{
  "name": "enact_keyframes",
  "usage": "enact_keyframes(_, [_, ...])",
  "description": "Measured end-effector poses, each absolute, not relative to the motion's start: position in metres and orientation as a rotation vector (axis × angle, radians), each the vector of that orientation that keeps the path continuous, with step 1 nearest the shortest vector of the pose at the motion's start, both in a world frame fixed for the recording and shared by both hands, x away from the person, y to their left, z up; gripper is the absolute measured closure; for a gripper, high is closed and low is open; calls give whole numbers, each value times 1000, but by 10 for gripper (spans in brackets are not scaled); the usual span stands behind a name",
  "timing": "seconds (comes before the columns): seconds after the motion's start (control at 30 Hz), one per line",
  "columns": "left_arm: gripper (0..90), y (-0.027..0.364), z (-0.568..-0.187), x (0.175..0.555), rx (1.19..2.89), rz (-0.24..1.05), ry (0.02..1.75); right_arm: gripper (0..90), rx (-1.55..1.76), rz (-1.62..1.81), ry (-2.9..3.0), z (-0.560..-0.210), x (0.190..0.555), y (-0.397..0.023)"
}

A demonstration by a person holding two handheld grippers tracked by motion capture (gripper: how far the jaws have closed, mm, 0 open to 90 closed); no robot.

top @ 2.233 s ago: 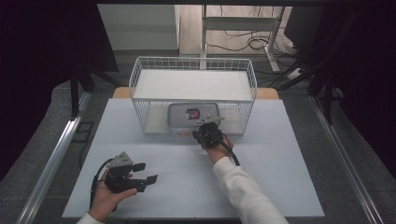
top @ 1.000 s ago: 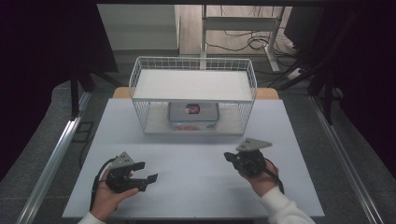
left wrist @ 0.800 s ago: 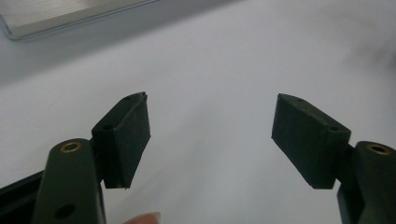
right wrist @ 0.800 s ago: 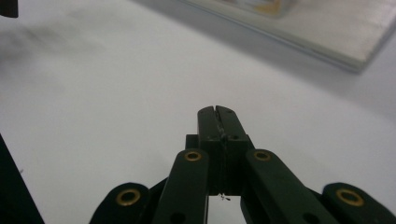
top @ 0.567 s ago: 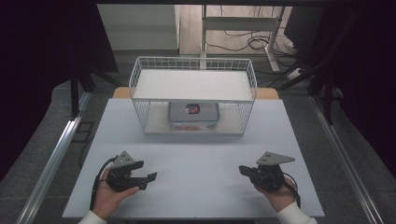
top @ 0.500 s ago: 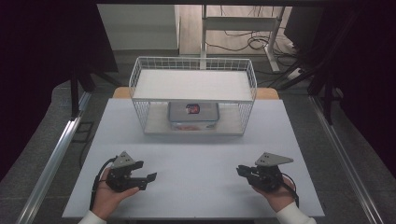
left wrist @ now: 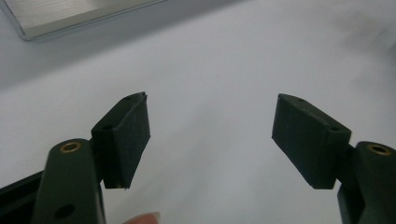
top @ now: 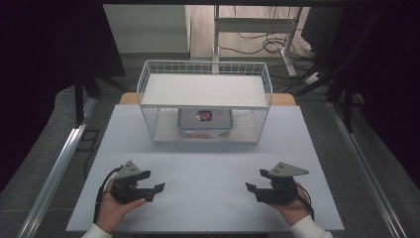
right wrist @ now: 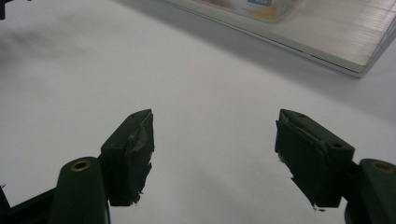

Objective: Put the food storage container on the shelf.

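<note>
Right gripper (top: 253, 189) withdrawn from white wire shelf rack (top: 205, 103), jaws just opened, empty; grey lidded box (top: 205, 122) left inside; left gripper (top: 156, 190) open, idle; placement apparently complete.

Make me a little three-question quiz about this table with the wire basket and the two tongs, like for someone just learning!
1. True or false: the right tongs are holding the container.
2. Where does the container sit? A) on the shelf's top, B) on the lower level inside the wire shelf, C) on the table between the hands.
3. What lies between the pads of the left tongs?

Key:
1. False: they are open, with bare table between the pads, and their jaws have just been opening.
2. B.
3. Nothing: they stand open over the bare white table.
</note>
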State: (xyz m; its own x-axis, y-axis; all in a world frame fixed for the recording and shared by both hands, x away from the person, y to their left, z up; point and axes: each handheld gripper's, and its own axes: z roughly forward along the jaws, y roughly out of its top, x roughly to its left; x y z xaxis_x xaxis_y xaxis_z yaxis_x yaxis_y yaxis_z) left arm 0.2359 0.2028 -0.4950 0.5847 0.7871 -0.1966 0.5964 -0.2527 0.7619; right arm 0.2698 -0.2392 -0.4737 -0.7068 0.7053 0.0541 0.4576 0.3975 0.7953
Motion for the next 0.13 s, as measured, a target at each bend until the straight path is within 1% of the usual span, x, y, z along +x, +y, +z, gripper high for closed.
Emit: enact_keyframes(0.13, [271,203,-496,238,1961,289,1117,267,1014,1230,2354,-473,271,-243])
